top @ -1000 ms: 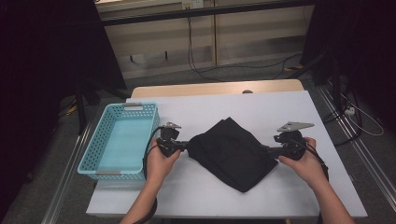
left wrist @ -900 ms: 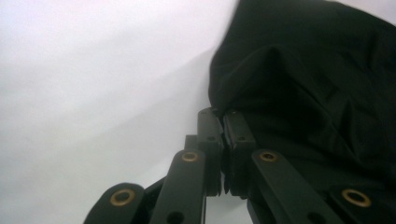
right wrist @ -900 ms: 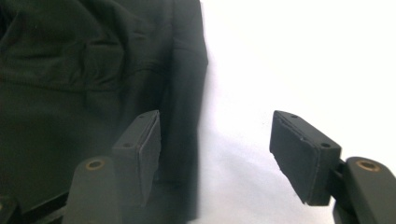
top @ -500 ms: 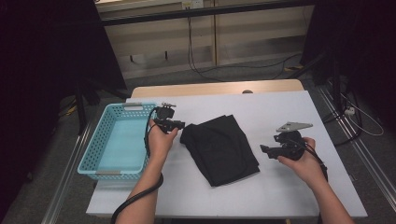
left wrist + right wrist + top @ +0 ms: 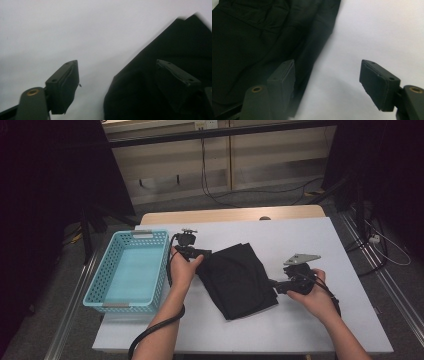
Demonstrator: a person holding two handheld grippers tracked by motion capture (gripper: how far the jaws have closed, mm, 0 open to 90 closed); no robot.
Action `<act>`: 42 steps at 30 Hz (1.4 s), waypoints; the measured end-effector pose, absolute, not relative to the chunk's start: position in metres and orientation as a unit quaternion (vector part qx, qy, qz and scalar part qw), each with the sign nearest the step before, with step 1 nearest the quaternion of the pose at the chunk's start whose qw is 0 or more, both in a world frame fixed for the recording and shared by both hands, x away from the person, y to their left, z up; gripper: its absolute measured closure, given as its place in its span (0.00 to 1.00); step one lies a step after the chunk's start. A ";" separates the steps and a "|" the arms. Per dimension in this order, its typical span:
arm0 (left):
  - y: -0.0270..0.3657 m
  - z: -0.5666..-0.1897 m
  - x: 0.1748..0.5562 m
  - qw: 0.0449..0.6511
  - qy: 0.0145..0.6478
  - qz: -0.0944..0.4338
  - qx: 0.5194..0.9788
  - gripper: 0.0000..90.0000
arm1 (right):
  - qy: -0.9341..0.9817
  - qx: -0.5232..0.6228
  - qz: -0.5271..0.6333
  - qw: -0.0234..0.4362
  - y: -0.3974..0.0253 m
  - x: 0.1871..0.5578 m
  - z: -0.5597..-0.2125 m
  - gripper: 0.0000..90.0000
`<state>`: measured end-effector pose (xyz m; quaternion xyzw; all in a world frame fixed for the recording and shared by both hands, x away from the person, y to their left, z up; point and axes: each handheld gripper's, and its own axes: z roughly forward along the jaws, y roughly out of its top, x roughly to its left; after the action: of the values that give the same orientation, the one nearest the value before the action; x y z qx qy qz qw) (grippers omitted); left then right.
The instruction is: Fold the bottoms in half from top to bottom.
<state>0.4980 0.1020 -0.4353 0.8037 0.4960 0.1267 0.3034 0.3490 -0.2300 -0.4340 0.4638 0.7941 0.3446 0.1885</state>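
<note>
At mid-table, right of the blue basket (image 5: pixel 131 270), the folded black cloth (image 5: pixel 235 277) is lying soft and limp, inviting an edge grip, while the left gripper (image 5: pixel 204 254) and right gripper (image 5: pixel 272 285) are flanking it, both gaping wide and empty.

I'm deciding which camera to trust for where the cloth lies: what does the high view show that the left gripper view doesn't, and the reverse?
High view alone: the blue basket left of the black cloth, both hands, and the right gripper at the cloth's right edge. Left gripper view alone: the left gripper close up, jaws apart, one over bare table, one over cloth. Both show the cloth lying on the white table.
</note>
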 end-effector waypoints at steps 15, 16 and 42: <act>0.119 -0.446 0.488 0.293 0.502 0.121 0.805 0.37 | 0.779 0.468 0.379 0.174 -0.201 0.355 -0.439 0.36; 0.119 -0.445 0.488 0.294 0.502 0.120 0.805 0.38 | 0.780 0.467 0.379 0.173 -0.199 0.355 -0.439 0.36; 0.125 -0.443 0.484 0.294 0.502 0.103 0.807 0.49 | 0.764 0.489 0.382 0.176 -0.186 0.347 -0.446 0.29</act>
<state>0.4845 0.1250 -0.4429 0.8069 0.5019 0.1032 0.2939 0.3475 -0.1861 -0.4458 0.4892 0.7641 0.3821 0.1759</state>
